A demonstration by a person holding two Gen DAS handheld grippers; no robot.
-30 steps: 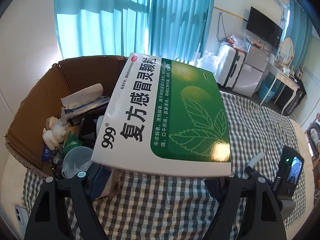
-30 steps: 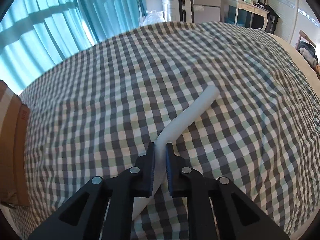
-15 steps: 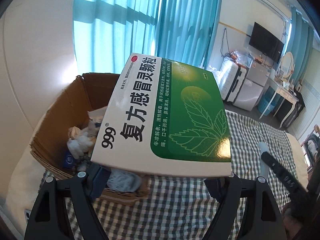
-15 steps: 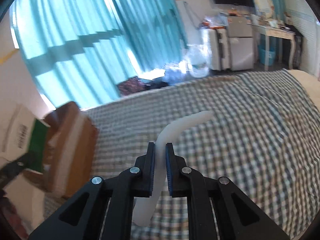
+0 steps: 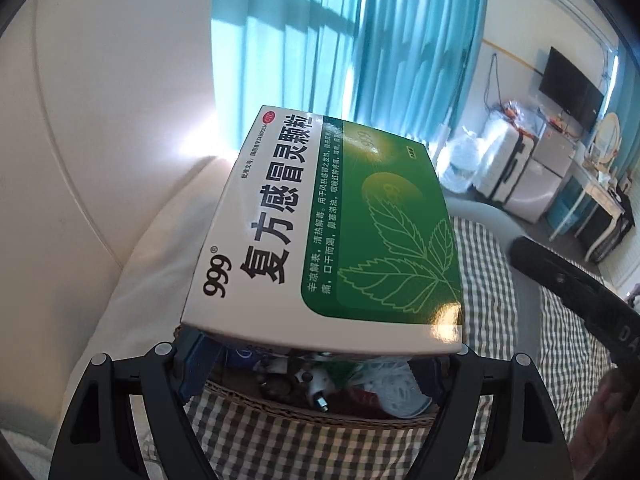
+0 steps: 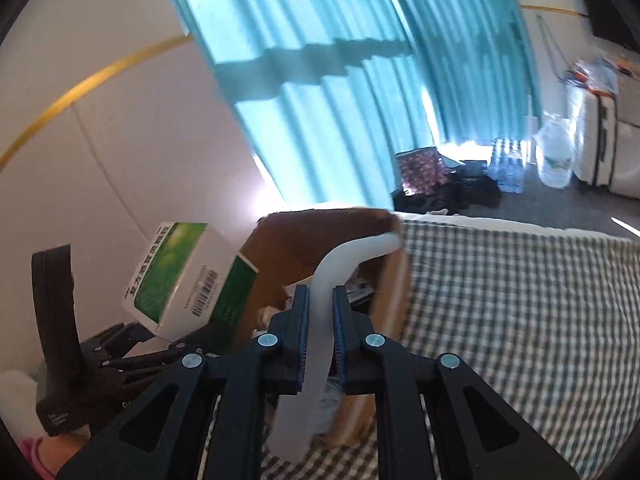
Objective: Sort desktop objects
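Note:
My left gripper [image 5: 320,356] is shut on a wide green-and-white medicine box [image 5: 340,232] and holds it over the open cardboard box [image 5: 304,408], whose clutter shows below. In the right wrist view the same medicine box [image 6: 188,276] hangs at the left in the left gripper [image 6: 168,336]. My right gripper [image 6: 320,312] has a bent white tube [image 6: 344,256] between its pads. Its jaws are opening, and the pads still touch the tube. The tube's far end reaches over the brown cardboard box [image 6: 280,252].
The cardboard box stands on a green-checked cloth [image 6: 500,300] beside a white padded wall [image 5: 100,140]. Blue curtains [image 6: 340,100] hang behind. Suitcases [image 5: 508,160], a small fridge, a TV and a desk line the far right wall; bags lie on the floor [image 6: 440,184].
Both grippers swung left toward the cardboard box. The right one rose off the cloth with the tube and now points at the box. The medicine box now covers most of the carton.

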